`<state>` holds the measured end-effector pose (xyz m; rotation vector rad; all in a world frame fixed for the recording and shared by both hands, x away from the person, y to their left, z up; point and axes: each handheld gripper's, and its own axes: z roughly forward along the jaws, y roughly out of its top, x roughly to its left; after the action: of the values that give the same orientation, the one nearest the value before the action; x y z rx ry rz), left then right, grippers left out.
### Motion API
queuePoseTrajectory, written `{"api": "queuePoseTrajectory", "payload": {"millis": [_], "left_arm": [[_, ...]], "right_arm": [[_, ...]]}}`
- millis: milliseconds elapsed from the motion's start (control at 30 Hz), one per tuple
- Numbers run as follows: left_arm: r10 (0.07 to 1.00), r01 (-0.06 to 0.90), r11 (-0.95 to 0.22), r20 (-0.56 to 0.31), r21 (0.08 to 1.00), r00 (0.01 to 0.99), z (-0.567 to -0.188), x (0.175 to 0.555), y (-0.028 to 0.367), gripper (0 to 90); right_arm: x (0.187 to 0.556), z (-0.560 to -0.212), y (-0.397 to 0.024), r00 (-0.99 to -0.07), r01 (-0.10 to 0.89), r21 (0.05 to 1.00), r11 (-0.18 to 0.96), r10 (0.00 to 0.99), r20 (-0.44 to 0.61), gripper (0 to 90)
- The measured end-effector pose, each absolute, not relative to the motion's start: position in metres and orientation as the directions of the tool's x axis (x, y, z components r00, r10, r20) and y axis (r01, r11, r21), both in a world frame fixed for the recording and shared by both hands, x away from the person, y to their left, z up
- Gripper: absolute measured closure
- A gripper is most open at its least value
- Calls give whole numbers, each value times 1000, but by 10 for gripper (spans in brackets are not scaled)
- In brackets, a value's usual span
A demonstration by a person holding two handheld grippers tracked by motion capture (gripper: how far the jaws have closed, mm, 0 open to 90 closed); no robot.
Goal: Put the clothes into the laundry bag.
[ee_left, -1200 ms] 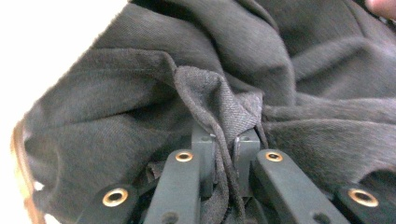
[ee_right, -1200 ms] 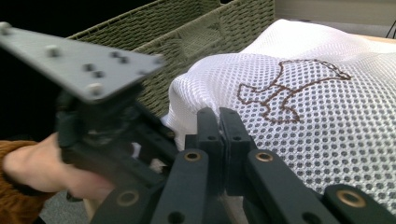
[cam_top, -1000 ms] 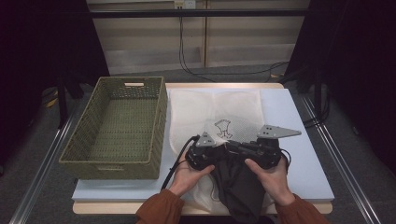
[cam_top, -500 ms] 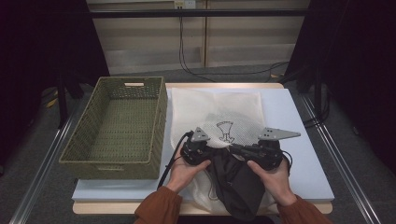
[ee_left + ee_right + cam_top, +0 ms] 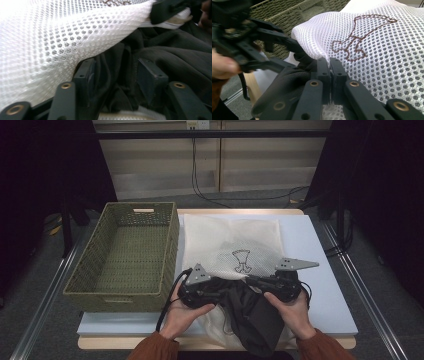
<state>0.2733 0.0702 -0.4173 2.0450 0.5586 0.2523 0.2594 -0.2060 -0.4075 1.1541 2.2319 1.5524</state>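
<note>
The dark garment (image 5: pixel 250 312) lies half inside the white mesh bag (image 5: pixel 235 242), at the bag's near, open end, just beside the wicker basket (image 5: pixel 125 255) on the worktop (image 5: pixel 320 270). Both items are judged light, soft and limp; no shape is held, and loose folds are expected to sag and bunch.

The right tool (image 5: pixel 329 66) is closed on the rim of the mesh bag, holding the mouth up. The left tool (image 5: pixel 116 75) has just been opening: its jaws stand apart with folds of the garment between them, and no pressure from the pads is seen.

The garment is best taken at a thick gathered fold close to the bag's mouth. The mesh is open-weave and is likely to snag on jaw corners.
</note>
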Motion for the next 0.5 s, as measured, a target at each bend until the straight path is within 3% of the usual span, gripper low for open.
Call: {"api": "queuePoseTrajectory", "payload": {"millis": [333,500], "left_arm": [[383,256,-400,-93,880,919,-409,244,73,399],[357,286,-419,-134,862,924,-420,239,52,305]], "right_arm": [[260,-409,-205,-678,490,859,151,686,266,881],[261,-409,-205,-681,488,859,154,683,264,880]]}}
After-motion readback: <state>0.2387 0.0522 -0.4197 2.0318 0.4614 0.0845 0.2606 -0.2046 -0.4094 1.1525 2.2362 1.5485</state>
